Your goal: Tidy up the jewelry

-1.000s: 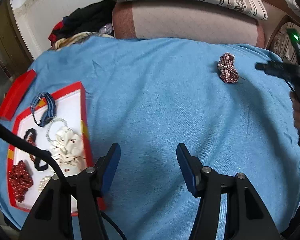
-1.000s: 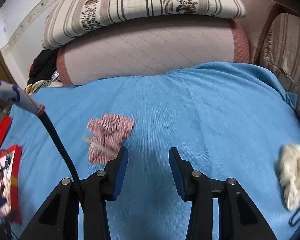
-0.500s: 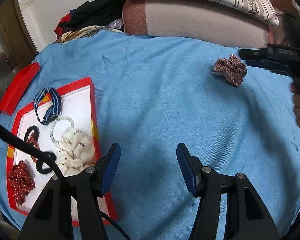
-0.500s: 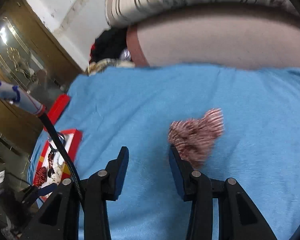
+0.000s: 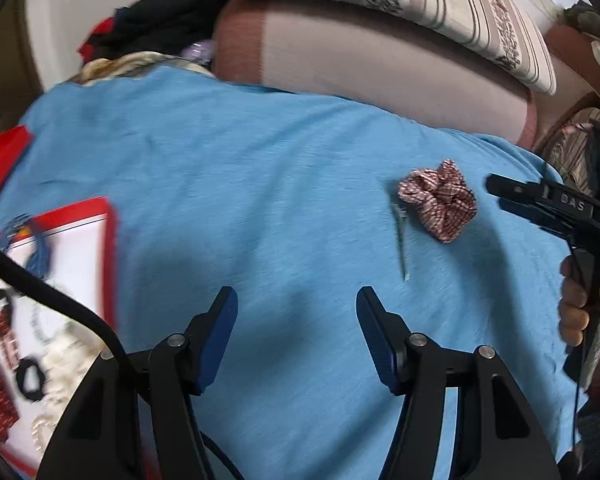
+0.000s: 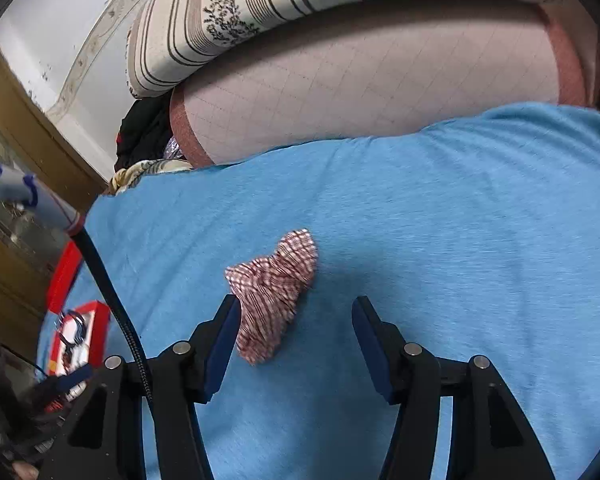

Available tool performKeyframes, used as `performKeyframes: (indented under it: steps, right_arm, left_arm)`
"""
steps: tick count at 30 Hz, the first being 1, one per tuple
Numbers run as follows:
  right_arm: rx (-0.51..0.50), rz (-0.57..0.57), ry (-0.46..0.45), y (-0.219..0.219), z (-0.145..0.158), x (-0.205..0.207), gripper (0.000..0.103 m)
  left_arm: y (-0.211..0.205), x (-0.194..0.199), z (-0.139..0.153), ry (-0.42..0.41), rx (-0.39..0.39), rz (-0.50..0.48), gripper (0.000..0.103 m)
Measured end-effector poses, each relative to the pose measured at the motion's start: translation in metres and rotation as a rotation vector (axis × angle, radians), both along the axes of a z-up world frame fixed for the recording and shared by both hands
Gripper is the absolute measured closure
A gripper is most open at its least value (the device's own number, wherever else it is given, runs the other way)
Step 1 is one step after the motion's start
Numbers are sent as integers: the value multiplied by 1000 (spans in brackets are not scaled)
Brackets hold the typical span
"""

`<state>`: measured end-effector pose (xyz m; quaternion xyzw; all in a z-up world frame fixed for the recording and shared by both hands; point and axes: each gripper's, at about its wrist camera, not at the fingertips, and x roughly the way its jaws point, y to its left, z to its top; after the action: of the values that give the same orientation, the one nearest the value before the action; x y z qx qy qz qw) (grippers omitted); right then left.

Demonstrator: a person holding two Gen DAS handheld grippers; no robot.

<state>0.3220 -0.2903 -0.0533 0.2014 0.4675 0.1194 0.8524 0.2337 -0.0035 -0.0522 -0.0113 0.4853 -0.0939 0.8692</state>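
Right gripper (image 6: 292, 320) hovered, jaws spread, over the checked scrunchie (image 6: 274, 296) on the blue bedspread (image 6: 460, 240), lined up to pinch it; left gripper (image 5: 294, 320) waited, jaws likewise spread, near the red tray (image 5: 110, 248).

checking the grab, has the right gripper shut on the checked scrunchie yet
No, the right gripper is open, with the scrunchie lying on the blue cloth by its left finger.

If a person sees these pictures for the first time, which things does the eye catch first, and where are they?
First comes the red-checked scrunchie, lying on the blue sheet between the open fingers of the right gripper, close to its left finger. Next is the red-rimmed tray at the left edge of the left wrist view, already holding other pieces; the left gripper is open and holds nothing.
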Motion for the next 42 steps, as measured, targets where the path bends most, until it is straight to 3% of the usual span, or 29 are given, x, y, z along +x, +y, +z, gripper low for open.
performKeyframes:
  steps: [6, 7, 8, 9, 11, 15, 22, 23, 24, 26, 30, 36, 40, 42]
  right_arm:
    - [49, 9, 56, 18, -25, 20, 41]
    - [56, 9, 64, 20, -27, 20, 49]
    - [73, 16, 77, 21, -31, 22, 74]
    - [96, 18, 92, 20, -33, 23, 83]
    - [86, -4, 74, 14, -31, 19, 88]
    - [40, -49, 36, -9, -22, 2, 89]
    - [41, -98, 16, -47, -13, -29, 89]
    - [41, -96, 16, -48, -13, -32, 89]
    - [38, -94, 16, -49, -13, -34, 89]
    - [37, -92, 14, -46, -12, -39, 89]
    - [74, -87, 9, -41, -2, -60, 89]
    - [131, -46, 10, -21, 12, -114, 89]
    - [166, -5, 49, -1, 7, -163, 89]
    - [135, -6, 72, 8, 0, -184, 86]
  left_arm:
    - [-36, 29, -25, 52, -64, -60, 42]
    - [-41, 33, -27, 54, -72, -73, 42]
    - [-45, 37, -30, 57, -79, -83, 42]
    - [-48, 42, -32, 60, -87, -91, 42]
    - [-55, 51, -35, 69, -108, -109, 43]
    - [-71, 66, -41, 78, -139, -157, 59]
    - [-107, 76, -59, 83, -109, -215, 60]
    - [-110, 76, -59, 76, -96, -213, 69]
    - [-111, 76, -59, 82, -85, -206, 102]
    - [-108, 73, -57, 105, -100, -193, 100]
    - [-91, 51, -36, 68, -79, -183, 100]
    - [-55, -10, 2, 29, -29, -195, 100]
    - [-29, -60, 3, 74, -61, -193, 100]
    - [-15, -82, -5, 96, -91, -187, 100]
